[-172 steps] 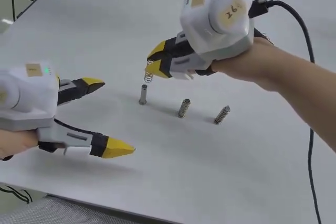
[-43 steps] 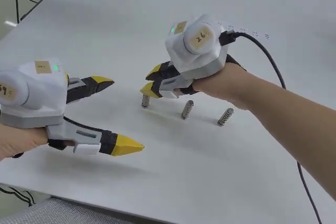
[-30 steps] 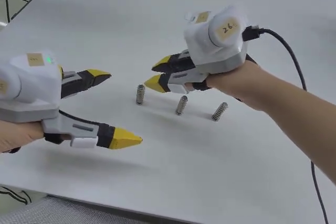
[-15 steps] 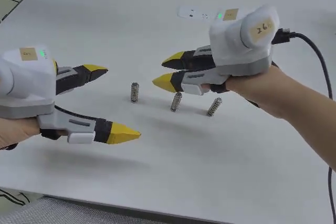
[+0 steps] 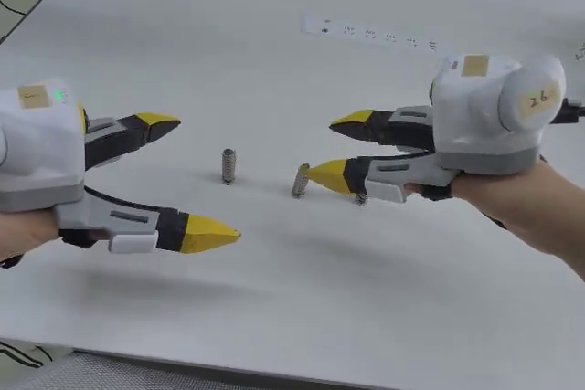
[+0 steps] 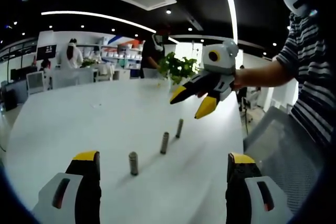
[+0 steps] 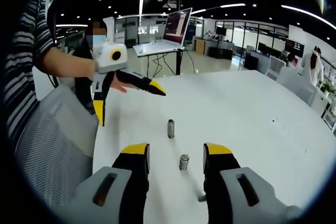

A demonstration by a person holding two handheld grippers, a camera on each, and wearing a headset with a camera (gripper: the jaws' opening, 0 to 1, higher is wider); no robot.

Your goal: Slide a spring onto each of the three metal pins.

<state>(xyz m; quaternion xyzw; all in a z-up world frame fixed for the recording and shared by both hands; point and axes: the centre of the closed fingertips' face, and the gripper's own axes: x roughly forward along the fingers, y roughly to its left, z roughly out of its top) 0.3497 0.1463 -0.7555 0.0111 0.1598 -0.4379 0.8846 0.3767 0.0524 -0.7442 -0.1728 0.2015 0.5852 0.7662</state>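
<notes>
Head view: springs [image 5: 228, 165] light, squashy, probably slippery; pinch gently mid-coil. Jaws of left gripper [image 5: 201, 178] and right gripper [image 5: 324, 147] parted, empty.

Left jaws: your left gripper [image 5: 194, 178] is spread wide over the table [image 5: 302, 317], and the space between its jaws is free.
Gap between grippers: open air separates it from your right gripper [image 5: 329, 147], with the low pins standing under that gap.
Pins: the left pin [image 5: 228, 165] stands just off your left jaws' mouth, with bare table around it. The middle pin [image 5: 300, 180] is just beside your right gripper's lower jaw tip. The third pin [image 5: 361, 196] is mostly hidden behind that jaw.
Right jaws: parted; in the right gripper view the middle pin sits between them.
Near side: broad bare table.
Far side: bare table up to the power strip [image 5: 370, 31], well apart.
</notes>
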